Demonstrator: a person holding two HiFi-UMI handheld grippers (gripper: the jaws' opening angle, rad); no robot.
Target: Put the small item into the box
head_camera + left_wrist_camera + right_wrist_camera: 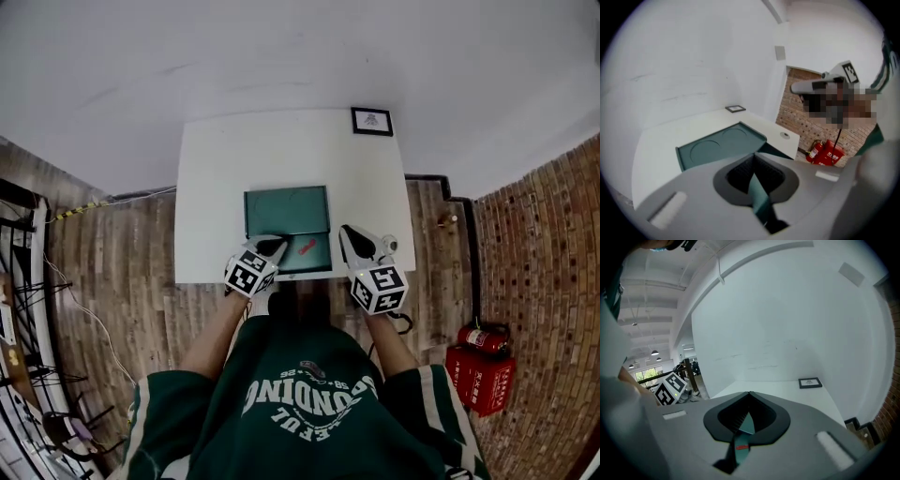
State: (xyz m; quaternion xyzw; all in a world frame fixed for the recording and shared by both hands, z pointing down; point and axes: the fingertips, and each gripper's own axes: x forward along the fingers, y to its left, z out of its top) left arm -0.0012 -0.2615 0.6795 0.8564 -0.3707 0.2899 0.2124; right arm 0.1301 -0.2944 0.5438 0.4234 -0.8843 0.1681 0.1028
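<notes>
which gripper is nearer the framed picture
Right. The right gripper is at the right edge of the box, on the same side as the framed picture; the left gripper is at its left edge, farther off.

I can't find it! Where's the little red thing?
Head view: the red thing lies in the green box, between the left gripper and right gripper.

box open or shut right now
Open. The lid lies flipped back flat on the table, and the box shows its inside, a small red item in it.
</notes>
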